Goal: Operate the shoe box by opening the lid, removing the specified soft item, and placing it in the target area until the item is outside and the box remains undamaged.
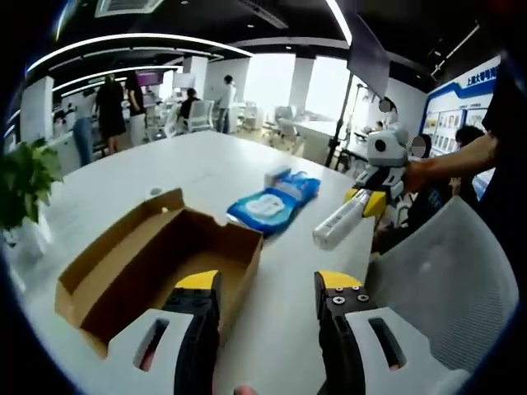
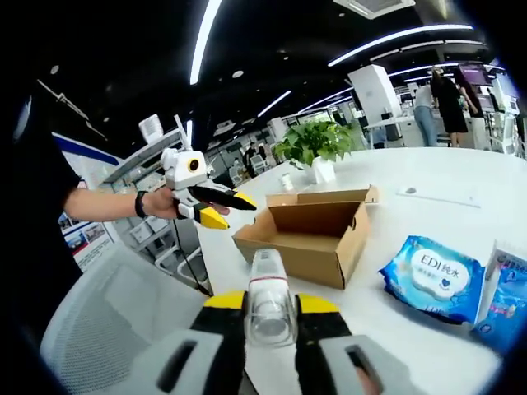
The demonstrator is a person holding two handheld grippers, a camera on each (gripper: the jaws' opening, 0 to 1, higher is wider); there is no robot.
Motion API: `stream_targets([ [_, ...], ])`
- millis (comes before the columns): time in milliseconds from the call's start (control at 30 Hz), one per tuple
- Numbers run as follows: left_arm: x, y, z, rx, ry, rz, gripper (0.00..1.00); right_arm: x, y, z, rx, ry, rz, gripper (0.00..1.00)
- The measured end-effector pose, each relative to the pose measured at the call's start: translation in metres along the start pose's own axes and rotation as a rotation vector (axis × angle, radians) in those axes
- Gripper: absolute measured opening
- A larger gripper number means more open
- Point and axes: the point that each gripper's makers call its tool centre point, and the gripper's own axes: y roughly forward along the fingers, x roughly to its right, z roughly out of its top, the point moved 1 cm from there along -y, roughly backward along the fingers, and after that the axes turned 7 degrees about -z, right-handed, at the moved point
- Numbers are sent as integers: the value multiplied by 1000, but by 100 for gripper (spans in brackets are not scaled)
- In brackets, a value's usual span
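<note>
In the left gripper view, the left gripper [image 1: 268, 290] is held low above the white table [image 1: 189, 169], with its two yellow-tipped jaws spread apart and nothing between them. The cardboard shoe box [image 1: 156, 263] lies just in front of the left jaw, open and brown inside. A blue wipes pack [image 1: 276, 202] lies on the table beyond the box. At the right side a hand [image 1: 416, 174] holds the right gripper [image 1: 362, 204], which points to the left and pinches a white bottle [image 1: 338, 224].

In the right gripper view, the right gripper [image 2: 270, 306] has its jaws pressed on the sides of the translucent bottle [image 2: 268, 300], which stands between them. The box [image 2: 309, 234] is open on the table [image 2: 445, 177] behind the bottle. To the left, the left gripper [image 2: 222, 207] is held in a hand [image 2: 160, 202] in the air beside the box, jaws apart. The wipes pack [image 2: 432, 276] lies to the right.
</note>
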Motion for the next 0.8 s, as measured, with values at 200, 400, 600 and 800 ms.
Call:
stream_targets([
  [200, -3, -2, -4, 2, -17, 25, 49, 11, -5, 5, 1, -1, -15, 17],
  [400, -12, -7, -13, 7, -55, 79, 49, 22, -9, 9, -11, -14, -23, 17],
  [600, -17, -13, -21, 9, -87, 128, 51, 33, -13, 13, -24, -30, -31, 17],
  [800, -19, -17, -27, 9, -102, 157, 51, 46, -16, 17, -54, -58, -39, 17],
])
